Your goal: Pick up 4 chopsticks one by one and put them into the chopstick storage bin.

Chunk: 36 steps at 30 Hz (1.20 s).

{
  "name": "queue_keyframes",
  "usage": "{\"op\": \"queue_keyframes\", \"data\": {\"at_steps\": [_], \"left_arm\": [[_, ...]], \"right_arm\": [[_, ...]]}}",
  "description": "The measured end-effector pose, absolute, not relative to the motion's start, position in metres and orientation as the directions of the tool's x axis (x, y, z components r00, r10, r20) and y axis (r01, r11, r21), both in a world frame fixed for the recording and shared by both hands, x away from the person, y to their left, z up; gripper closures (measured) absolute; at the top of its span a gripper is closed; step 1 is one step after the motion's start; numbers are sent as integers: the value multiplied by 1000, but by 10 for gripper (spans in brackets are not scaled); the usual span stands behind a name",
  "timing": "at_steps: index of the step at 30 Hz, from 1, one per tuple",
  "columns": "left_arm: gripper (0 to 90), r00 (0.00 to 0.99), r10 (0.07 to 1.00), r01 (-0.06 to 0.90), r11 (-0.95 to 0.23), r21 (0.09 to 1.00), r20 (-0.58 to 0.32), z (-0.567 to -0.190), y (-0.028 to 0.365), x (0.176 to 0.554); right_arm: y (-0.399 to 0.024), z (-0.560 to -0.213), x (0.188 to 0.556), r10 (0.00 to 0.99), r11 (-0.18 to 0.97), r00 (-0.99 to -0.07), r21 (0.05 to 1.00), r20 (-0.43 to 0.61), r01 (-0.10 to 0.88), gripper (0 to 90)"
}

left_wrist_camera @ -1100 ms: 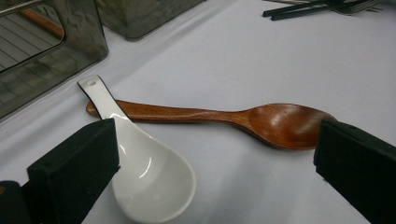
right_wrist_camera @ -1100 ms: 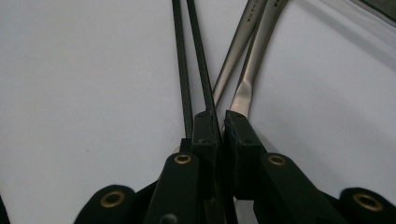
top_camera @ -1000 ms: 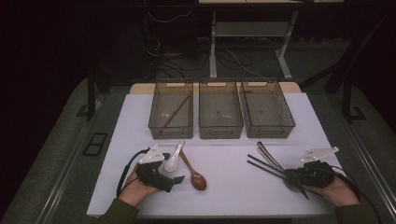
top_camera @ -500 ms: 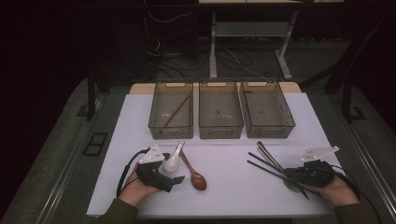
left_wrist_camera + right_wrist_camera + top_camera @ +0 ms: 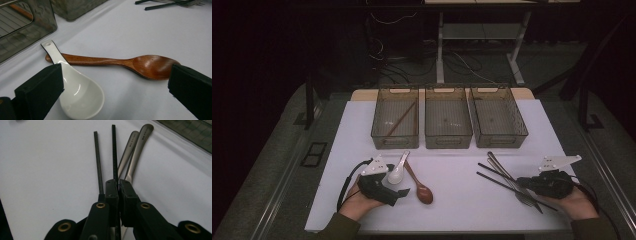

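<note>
The high view looks forward and down from above the near edge of the desk (image 5: 462,200), taking in its whole top and three bins (image 5: 448,122) at the far side. The left gripper view sits low and close over the white spoon (image 5: 80,92) and wooden spoon (image 5: 120,63), facing right. The right gripper view hugs its claw (image 5: 118,185), looking along black chopsticks (image 5: 98,160). Both spoons also show in the high view.
</note>
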State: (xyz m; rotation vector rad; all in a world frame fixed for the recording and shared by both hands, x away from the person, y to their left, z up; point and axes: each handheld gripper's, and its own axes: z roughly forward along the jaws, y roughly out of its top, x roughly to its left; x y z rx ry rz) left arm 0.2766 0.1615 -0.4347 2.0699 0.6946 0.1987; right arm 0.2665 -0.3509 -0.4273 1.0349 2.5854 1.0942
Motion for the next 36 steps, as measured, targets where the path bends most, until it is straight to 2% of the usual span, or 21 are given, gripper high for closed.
{"op": "queue_keyframes", "data": {"at_steps": [23, 36], "left_arm": [[0, 832, 542, 398, -432, 810, -120, -436, 161, 277], [0, 828, 546, 397, -404, 824, -131, -436, 162, 276]], "right_arm": [[-346, -405, 267, 610, 422, -776, 764, 159, 488, 851], [-325, -386, 275, 616, 378, -770, 793, 169, 477, 851]]}}
